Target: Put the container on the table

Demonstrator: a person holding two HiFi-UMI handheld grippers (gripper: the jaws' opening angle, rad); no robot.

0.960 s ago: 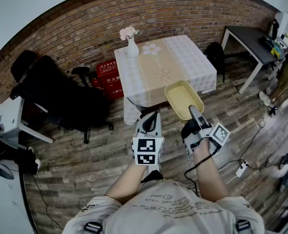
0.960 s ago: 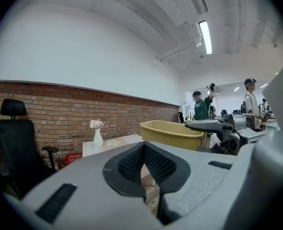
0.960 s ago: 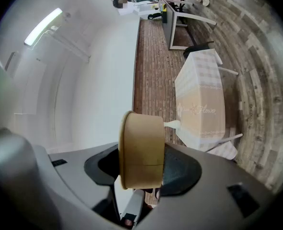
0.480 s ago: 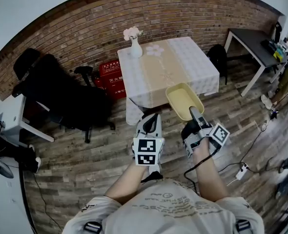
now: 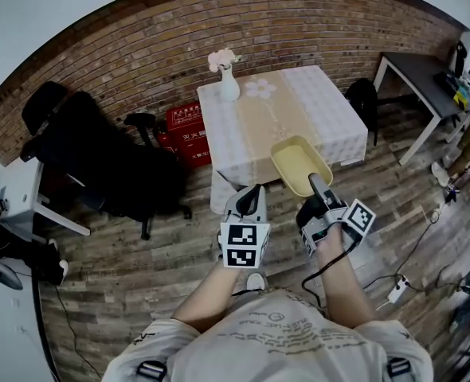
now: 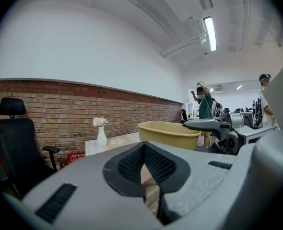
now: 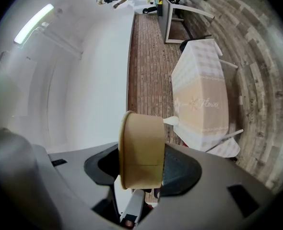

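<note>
The container (image 5: 299,162) is a shallow yellow tub, held level above the wood floor just in front of the table (image 5: 323,106), which has a white and beige cloth. My right gripper (image 5: 315,185) is shut on its near rim; in the right gripper view the tub's wall (image 7: 141,150) fills the gap between the pads. My left gripper (image 5: 250,199) hangs beside it at the left, shut and empty, its pads meeting (image 6: 145,147). From there the tub (image 6: 169,133) shows at the right. A white vase (image 5: 229,87) with pale flowers stands at the table's far left corner.
A black office chair (image 5: 99,157) and a red crate (image 5: 187,130) stand left of the table by the brick wall. A dark desk (image 5: 426,70) is at the right, a white table (image 5: 24,201) at the far left. Cables and a power strip (image 5: 399,285) lie on the floor at right.
The table and vase have drifted slightly right and nearer in the head view as the person walks toward them. Both grippers keep their places, the tub still held.
</note>
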